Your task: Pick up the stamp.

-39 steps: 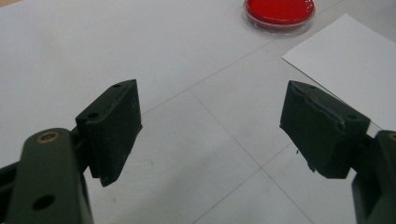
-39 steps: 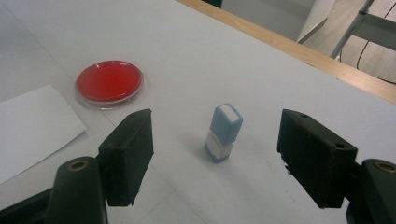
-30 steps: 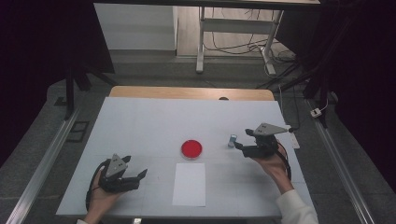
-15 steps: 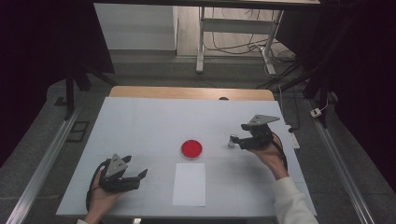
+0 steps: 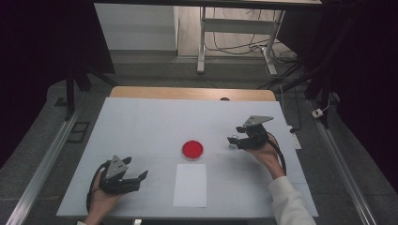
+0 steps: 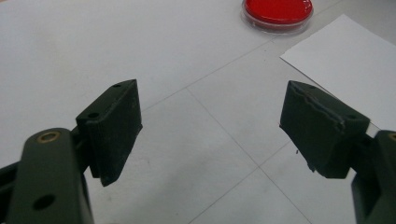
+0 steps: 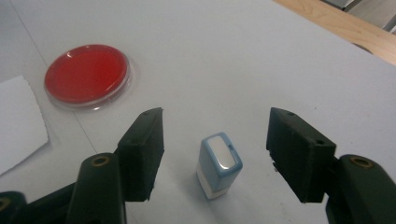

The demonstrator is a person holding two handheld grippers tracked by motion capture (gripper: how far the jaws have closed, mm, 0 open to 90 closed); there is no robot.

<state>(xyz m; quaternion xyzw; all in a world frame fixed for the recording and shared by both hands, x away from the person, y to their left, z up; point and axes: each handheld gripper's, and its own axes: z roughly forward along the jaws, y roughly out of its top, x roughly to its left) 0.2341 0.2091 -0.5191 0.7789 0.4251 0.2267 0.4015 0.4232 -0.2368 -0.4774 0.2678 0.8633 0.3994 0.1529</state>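
A small blue-and-white stamp (image 7: 219,165) stands upright on the white table, between the pads of my right gripper (image 7: 215,154). Both pads stand apart from it, and the jaws have just been closing around it. In the high view the stamp (image 5: 232,141) is at the right, just left of the right gripper (image 5: 238,138). A round red dish (image 5: 193,149) lies mid-table, with a white sheet of paper (image 5: 190,184) in front of it. My left gripper (image 5: 141,178) rests open at the front left, nothing between its pads (image 6: 116,126).
The table's wooden far edge (image 5: 192,93) runs along the back. Metal rails (image 5: 44,161) flank both sides. The red dish (image 6: 277,11) and the paper's corner (image 6: 345,60) lie ahead of the left gripper, the dish (image 7: 86,74) to the right gripper's left.
My right gripper has moved a little left and down, bringing its jaws around the stamp, and the jaws have narrowed. The left gripper has stayed put.
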